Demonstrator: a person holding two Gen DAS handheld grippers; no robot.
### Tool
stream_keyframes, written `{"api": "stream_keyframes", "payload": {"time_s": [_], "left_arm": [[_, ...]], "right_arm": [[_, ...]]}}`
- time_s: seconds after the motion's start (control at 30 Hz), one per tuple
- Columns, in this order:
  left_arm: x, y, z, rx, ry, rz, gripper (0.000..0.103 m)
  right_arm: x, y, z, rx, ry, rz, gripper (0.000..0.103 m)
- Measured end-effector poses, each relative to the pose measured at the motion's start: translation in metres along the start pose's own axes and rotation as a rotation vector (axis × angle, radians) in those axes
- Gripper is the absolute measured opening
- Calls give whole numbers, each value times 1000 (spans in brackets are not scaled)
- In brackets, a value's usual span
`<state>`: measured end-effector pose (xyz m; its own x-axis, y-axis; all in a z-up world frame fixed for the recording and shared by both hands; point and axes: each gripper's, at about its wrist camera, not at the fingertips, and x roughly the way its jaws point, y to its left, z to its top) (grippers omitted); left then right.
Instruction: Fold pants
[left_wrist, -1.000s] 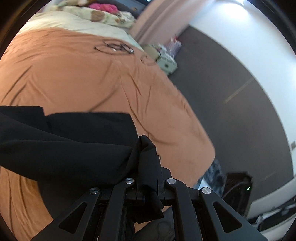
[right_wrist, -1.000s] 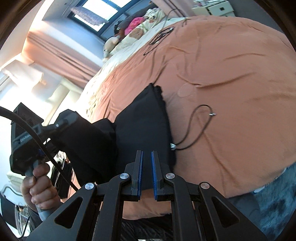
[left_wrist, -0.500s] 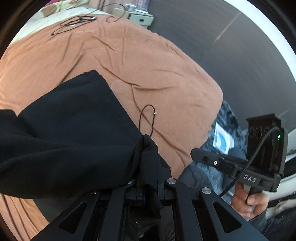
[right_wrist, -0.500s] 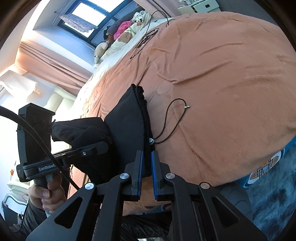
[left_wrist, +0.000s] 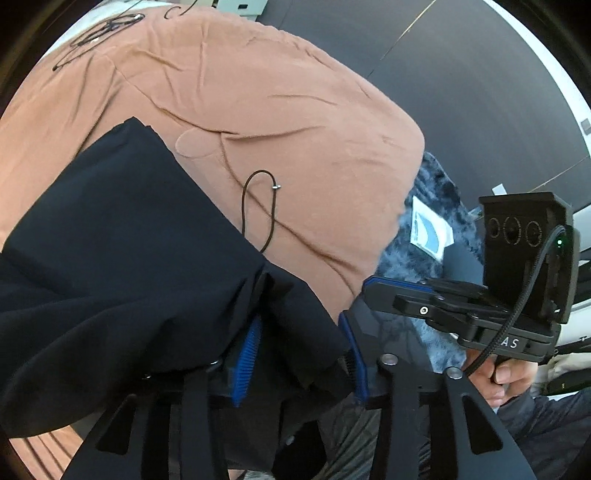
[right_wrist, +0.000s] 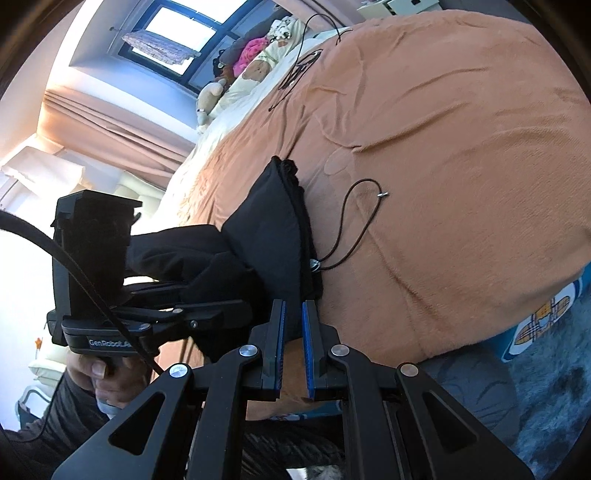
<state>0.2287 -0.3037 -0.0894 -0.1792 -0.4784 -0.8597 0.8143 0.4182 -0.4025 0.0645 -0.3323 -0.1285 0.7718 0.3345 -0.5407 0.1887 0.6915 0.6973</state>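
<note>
The black pants (left_wrist: 110, 258) lie folded on the orange bedspread (left_wrist: 295, 110) near the bed's front edge; they also show in the right wrist view (right_wrist: 269, 229). A black drawstring (left_wrist: 258, 206) trails from the waistband onto the spread. My left gripper (left_wrist: 299, 354) is open, its blue pads wide apart, with a loose fold of the pants draped between them. My right gripper (right_wrist: 293, 332) has its pads almost together with nothing between them, just in front of the pants' near corner. It also shows in the left wrist view (left_wrist: 369, 291).
Black cables (right_wrist: 299, 70) lie on the far part of the bed, with pillows and soft toys (right_wrist: 255, 55) beyond. A grey shaggy rug (left_wrist: 436, 206) with a white packet (left_wrist: 430, 232) lies by the bed. A white drawer unit (left_wrist: 240, 5) stands far off.
My left gripper has opened and let go of the bunched pants fabric it held. It swung right over the bed's front edge. My right gripper stayed nearly closed and moved closer to the pants.
</note>
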Motion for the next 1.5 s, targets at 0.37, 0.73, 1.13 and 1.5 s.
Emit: {"api": "stream_keyframes", "payload": {"time_s": [0.37,0.73,1.13,1.5], "left_arm": [[-18,3,-7,-29,-44,-32,51],[-31,16,-51,-116,-102,-64,51],[-43,48,-122,-272,-189,-106,57],[-65,103,-193,-472,-319,-113,67]], "right_arm": [[-2,1,-2,18,-54,131,64],[19,7,1,-11,-29,117,64],[34,44,-13,-90,11,75,64],[47,82,-23,-250,52,-27,64]]}}
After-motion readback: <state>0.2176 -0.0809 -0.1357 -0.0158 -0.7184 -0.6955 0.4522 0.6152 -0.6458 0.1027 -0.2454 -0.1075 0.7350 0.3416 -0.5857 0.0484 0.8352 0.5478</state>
